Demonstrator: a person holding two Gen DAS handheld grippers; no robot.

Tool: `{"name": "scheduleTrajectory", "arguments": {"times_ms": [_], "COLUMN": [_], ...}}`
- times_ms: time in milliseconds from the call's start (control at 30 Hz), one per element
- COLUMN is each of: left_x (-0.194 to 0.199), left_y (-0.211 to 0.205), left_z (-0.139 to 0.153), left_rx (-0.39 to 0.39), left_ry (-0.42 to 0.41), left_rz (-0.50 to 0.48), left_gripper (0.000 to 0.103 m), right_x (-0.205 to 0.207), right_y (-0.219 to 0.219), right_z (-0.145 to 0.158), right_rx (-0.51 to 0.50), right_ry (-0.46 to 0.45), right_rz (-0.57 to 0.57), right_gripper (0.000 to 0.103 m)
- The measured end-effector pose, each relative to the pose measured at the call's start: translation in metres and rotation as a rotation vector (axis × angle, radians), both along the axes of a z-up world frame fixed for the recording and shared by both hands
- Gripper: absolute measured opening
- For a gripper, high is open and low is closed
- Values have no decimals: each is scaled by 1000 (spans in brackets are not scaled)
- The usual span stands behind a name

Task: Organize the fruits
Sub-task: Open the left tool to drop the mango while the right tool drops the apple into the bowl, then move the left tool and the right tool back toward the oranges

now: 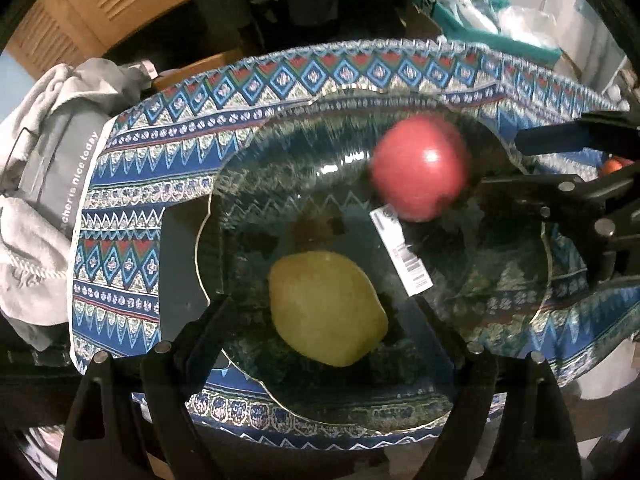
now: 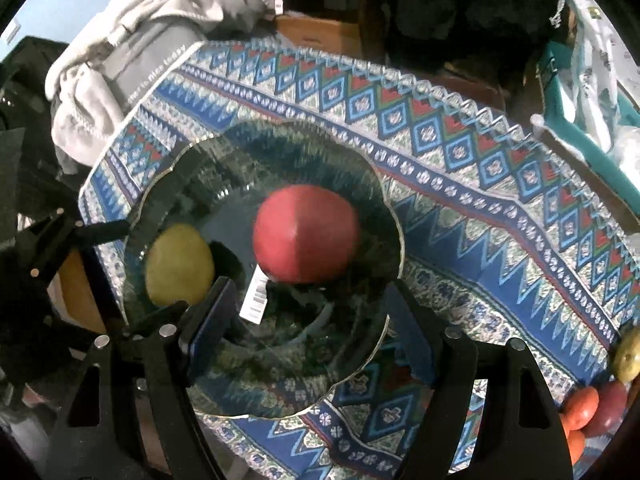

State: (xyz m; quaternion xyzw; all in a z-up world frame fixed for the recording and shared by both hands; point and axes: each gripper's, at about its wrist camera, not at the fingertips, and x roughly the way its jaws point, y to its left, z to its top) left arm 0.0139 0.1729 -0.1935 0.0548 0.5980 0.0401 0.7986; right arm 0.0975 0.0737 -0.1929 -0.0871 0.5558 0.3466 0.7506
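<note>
A clear glass bowl (image 1: 256, 128) stands on a blue patterned cloth (image 1: 132, 184). In it lie a yellow-green pear (image 1: 328, 312) and a red apple (image 1: 420, 168), the apple blurred. My left gripper (image 1: 322, 308) hangs open over the bowl; the pear sits between its fingers, and neither pad touches it. My right gripper (image 2: 310, 290) is open too, and the apple (image 2: 306, 234) lies just beyond its fingertips. From the left wrist, the right gripper (image 1: 502, 162) comes in from the right edge. The pear (image 2: 178, 264) lies left of the apple, beside a left finger (image 2: 108, 229).
A white barcode label (image 1: 404, 252) is stuck on the bowl. Three more fruits, one yellow-green (image 2: 628, 354) and two orange-red (image 2: 580, 408), lie on the cloth at the right. Grey clothing (image 1: 40, 200) is heaped at the left; a teal bin (image 1: 460, 20) stands behind.
</note>
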Motion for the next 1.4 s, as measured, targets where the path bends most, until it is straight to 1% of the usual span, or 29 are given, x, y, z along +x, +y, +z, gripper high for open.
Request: {"name": "scheduleTrajectory", "arguments": {"times_ms": [200, 333, 400, 567, 733, 867, 1100, 1400], "left_x": [1, 3, 3, 4, 6, 9, 13, 17], "left_y": [0, -4, -8, -18, -31, -46, -76, -126], "left_z": [23, 32, 37, 46, 52, 59, 65, 76], "left_rx": [-37, -62, -74, -94, -136, -147, -150, -153], "left_ry": [-61, -83, -96, -112, -114, -125, -129, -153], "left_rz": [28, 27, 22, 14, 6, -17, -65, -159], "left_gripper": [88, 88, 88, 88, 88, 88, 88, 88], "right_x": [-2, -6, -7, -12, -15, -19, -29, -38], "right_y": [-13, -27, -34, -58, -86, -106, -140, -196], "right_z": [24, 39, 44, 54, 60, 65, 75, 79], "right_rx": [20, 16, 18, 0, -8, -11, -37, -54], "right_ry": [-60, -102, -107, -135, -145, -149, -188, -211], "right_rz": [-28, -41, -55, -88, -130, -160, -199, -263], "right_gripper": [78, 78, 78, 78, 78, 78, 80, 81]}}
